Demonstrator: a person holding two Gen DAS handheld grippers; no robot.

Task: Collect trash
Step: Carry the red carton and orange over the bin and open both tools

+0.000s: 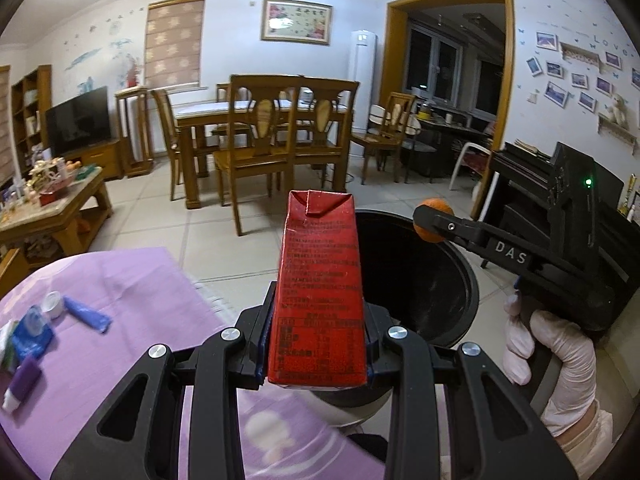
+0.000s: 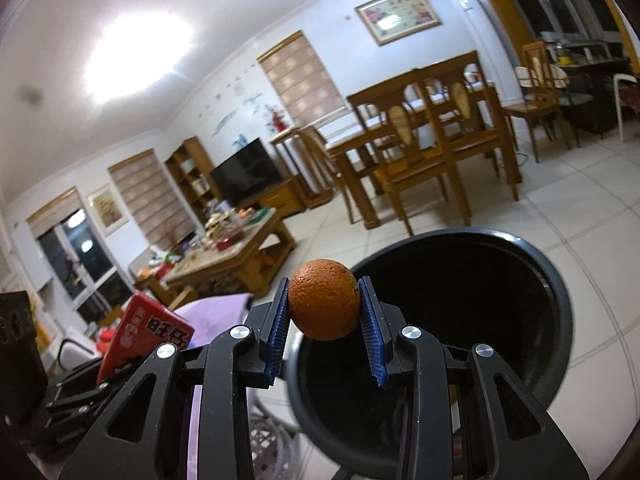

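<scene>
My left gripper [image 1: 318,344] is shut on a red drink carton [image 1: 318,292], held upright at the near rim of a black trash bin [image 1: 468,280]. The carton also shows at the left of the right wrist view [image 2: 148,336]. My right gripper [image 2: 324,316] is shut on a small orange [image 2: 324,304], held over the near left rim of the bin [image 2: 560,316]. In the left wrist view the right gripper [image 1: 434,220] holds the orange [image 1: 436,205] above the bin's far right rim. The bin's inside looks dark.
A table with a purple cloth [image 1: 120,360] lies at the left, with a blue wrapper [image 1: 86,314], a white cap [image 1: 54,304], a purple tube [image 1: 22,384] and other scraps. A wooden coffee table [image 1: 48,208], dining table and chairs [image 1: 272,132] stand beyond on the tiled floor.
</scene>
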